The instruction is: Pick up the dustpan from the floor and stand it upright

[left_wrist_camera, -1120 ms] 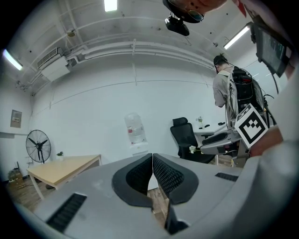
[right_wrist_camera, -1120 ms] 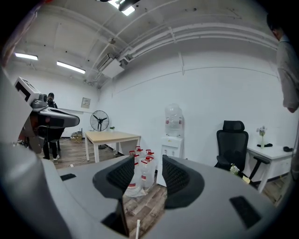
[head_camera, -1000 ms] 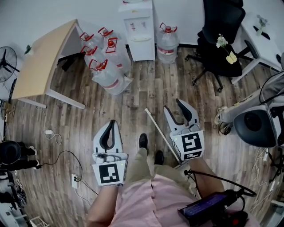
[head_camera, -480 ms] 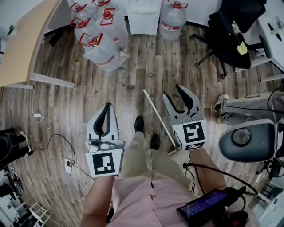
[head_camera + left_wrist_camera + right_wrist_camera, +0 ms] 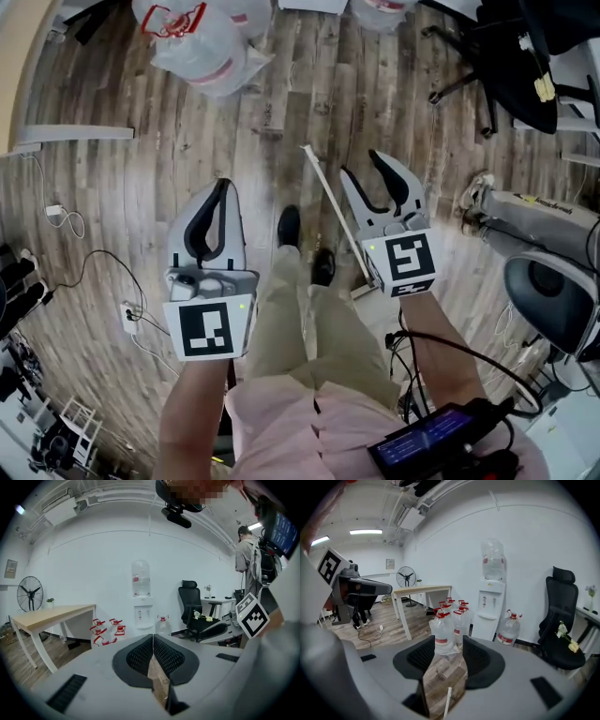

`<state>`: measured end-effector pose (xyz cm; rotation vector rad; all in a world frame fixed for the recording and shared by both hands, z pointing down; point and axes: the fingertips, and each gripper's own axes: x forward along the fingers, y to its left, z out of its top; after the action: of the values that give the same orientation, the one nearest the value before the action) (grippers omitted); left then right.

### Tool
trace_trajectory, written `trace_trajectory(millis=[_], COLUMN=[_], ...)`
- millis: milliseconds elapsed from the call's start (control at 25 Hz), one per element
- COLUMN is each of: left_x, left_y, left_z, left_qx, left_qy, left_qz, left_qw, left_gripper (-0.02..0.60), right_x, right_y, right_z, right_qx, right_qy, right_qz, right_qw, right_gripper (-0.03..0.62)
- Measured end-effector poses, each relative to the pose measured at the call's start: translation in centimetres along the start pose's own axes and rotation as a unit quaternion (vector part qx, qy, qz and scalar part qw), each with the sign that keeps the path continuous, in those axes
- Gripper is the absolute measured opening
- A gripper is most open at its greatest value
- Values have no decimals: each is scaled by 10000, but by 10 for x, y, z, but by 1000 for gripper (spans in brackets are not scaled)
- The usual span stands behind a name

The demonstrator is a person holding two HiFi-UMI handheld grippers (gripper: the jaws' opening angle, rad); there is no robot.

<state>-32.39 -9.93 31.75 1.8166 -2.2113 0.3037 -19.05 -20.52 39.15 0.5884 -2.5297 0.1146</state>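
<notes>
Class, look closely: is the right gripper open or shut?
Open. The right gripper has its fingers apart; floor and a white handle show between them.

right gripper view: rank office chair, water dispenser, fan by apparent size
1. Office chair: widest.
2. Water dispenser: about as tall, but narrower.
3. Fan: clearly smallest, though it looks farther off.

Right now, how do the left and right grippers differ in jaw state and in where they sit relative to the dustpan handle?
The left gripper has its jaws together; the right gripper has them apart. The dustpan handle lies close beside the right gripper and shows below its gap in the right gripper view; the left gripper is across the person's legs from it. Both grippers hold nothing and point forward.
</notes>
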Motion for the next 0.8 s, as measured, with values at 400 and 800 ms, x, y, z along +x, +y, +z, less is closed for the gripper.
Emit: trace_trajectory(millis=[400,800], left_x=[50,99], left_y=[8,12], left_z=[-88,-164], left_qx=[-176,-271], left_qy=[326,421], left_qz=[-266,-411], left_qw=[9990,9979], left_gripper=[14,14], right_x=[70,137], right_y=[12,15], right_z=[-93,-162], right_qx=[38,-51], right_qy=[599,864], right_qz=[237,416], right_qw=[9979,9954], right_gripper=[186,187])
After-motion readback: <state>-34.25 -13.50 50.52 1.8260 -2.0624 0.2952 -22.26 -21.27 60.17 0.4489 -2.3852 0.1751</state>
